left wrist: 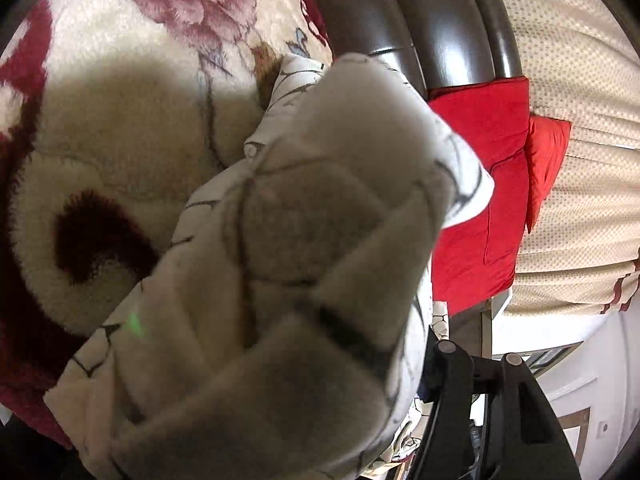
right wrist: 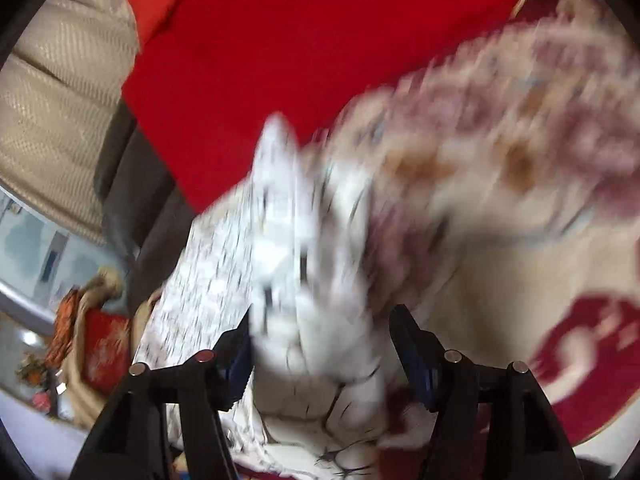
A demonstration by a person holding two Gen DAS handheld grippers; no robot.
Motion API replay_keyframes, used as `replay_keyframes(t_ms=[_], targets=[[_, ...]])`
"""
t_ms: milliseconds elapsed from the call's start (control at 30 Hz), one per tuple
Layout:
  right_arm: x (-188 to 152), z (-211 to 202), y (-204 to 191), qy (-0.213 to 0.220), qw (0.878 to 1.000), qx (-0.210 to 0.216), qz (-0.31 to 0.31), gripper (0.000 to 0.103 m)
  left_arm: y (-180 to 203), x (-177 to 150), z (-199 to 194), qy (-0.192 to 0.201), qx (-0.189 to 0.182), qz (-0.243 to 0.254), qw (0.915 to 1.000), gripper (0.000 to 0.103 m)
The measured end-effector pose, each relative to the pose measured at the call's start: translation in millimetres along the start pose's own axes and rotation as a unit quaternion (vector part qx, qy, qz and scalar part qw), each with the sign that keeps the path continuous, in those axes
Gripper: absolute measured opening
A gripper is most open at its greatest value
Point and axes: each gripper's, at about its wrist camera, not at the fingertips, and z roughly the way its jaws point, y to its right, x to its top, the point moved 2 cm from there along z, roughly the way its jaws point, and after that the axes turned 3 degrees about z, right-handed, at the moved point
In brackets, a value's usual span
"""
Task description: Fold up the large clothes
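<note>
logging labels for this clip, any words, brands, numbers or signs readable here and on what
None: no readable text in either view.
White garment: only dark crack-like lines, no letters.
Floral plush blanket: flowers and red swirls, no writing.
Red cushion: plain.
Red item with a pale pattern at the far left of the right wrist view: too small and blurred to read.

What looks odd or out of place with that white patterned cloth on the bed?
The white patterned cloth is bunched up right against the left camera, hiding most of the left gripper. In the right view it sits crumpled between the right gripper fingers, not flat. Blur hides finer detail.
</note>
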Motion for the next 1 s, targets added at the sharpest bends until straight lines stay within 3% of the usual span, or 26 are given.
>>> replay_keyframes(t_ms=[100,233,267,400,433,633,733,800,900,967,1000], targets=[[13,-13,-15,0.035,0.999,0.021,-0.026,0.068,-1,4,1,0.006,0.003,-0.001,1.0,0.067],[8,3,-60,0.026,0.993,0.033,-0.108,0.063,-4,-6,-6,0.006,0.006,0.0,1.0,0.067],[6,12,-63,0.02,0.993,0.028,-0.114,0.057,-4,-7,-7,0.006,0.006,0.001,1.0,0.067],[10,77,-38,-0.034,0.996,-0.039,-0.071,0.054,3,-6,-1,0.003,0.01,0.013,0.9999,0.067],[10,97,-21,-0.054,0.996,-0.053,-0.053,0.044,4,-6,-1,0.003,0.011,0.017,0.9998,0.067],[10,63,-35,-0.002,0.997,-0.038,-0.062,0.042,8,-5,3,0.004,0.009,0.019,0.9998,0.073],[3,45,-54,0.024,0.995,0.011,-0.093,0.043,9,-7,4,0.006,0.008,0.019,0.9998,0.074],[-5,38,-68,0.029,0.992,0.037,-0.116,0.049,7,-6,6,0.006,0.001,0.01,0.9999,0.074],[-21,57,-75,-0.021,0.991,0.047,-0.123,0.055,6,-7,6,0.009,-0.004,0.007,0.9999,0.074],[-28,84,-64,-0.075,0.991,0.012,-0.108,0.056,5,-10,4,0.01,-0.007,0.012,0.9999,0.074],[-29,89,-61,-0.079,0.991,0.007,-0.107,0.056,4,-10,4,0.01,-0.01,0.013,0.9998,0.074]])
